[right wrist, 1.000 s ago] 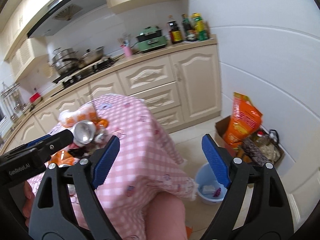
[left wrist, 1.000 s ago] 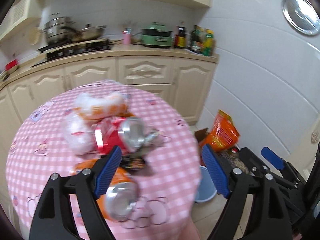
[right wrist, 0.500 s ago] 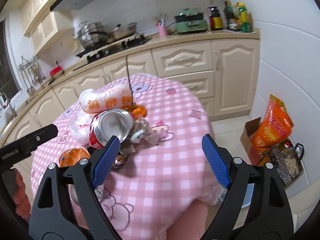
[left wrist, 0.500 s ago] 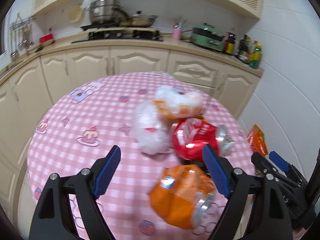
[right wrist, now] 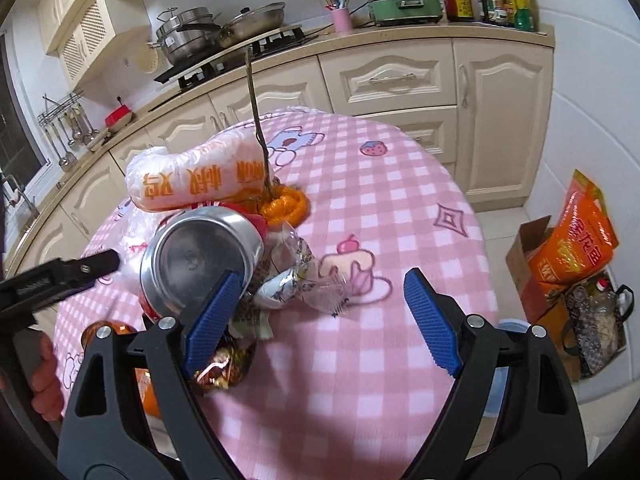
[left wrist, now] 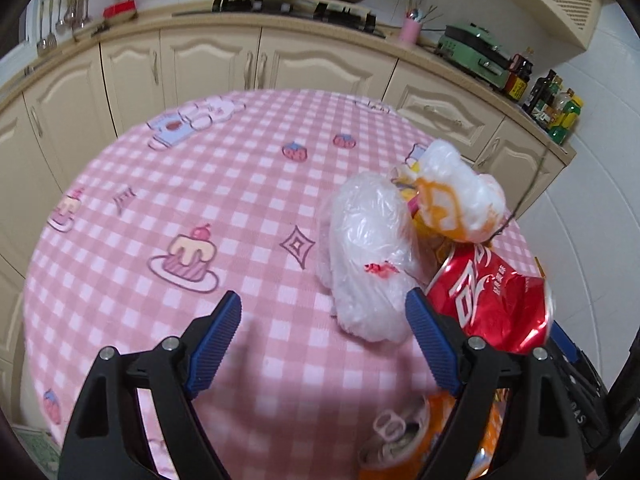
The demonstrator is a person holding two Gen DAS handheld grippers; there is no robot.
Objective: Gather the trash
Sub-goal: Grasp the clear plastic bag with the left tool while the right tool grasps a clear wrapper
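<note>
**Mia:** Left wrist view shows the left hand-held gripper [left wrist: 322, 344] over the pink checked counter [left wrist: 200, 208]. Its blue fingers are wide apart and nothing is between them.

**Ben:** Where is the trash?

**Mia:** In one pile near the counter's edge. A white plastic bag [left wrist: 368, 256] lies just beside the right blue finger. A crushed red can [left wrist: 496, 300] touches the bag. An orange can [left wrist: 404, 440] lies low down, half hidden by the gripper. A printed plastic wrapper [left wrist: 452, 196] sits on top of the pile.

**Ben:** And the other one?

**Mia:** The right hand-held gripper [right wrist: 320, 320] is wide apart too, and holds nothing. Its left finger is in front of the red can's silver bottom [right wrist: 200, 260]. A shiny foil wrapper [right wrist: 288, 280] and an orange peel [right wrist: 284, 206] lie close by. A thin twig [right wrist: 256, 120] sticks up from the pile.

**Ben:** What could go wrong?

**Mia:** I think the cans could roll. A bump from a finger may push one off the edge, because the pile is so near it.

**Ben:** And the bag?

**Mia:** It looks soft and slippery. The fingers may pinch only a bit of it, so it could slide out.

**Ben:** Could the two grippers bump?

**Mia:** Maybe. Both point at the same pile, so they may get in each other's way.
</note>
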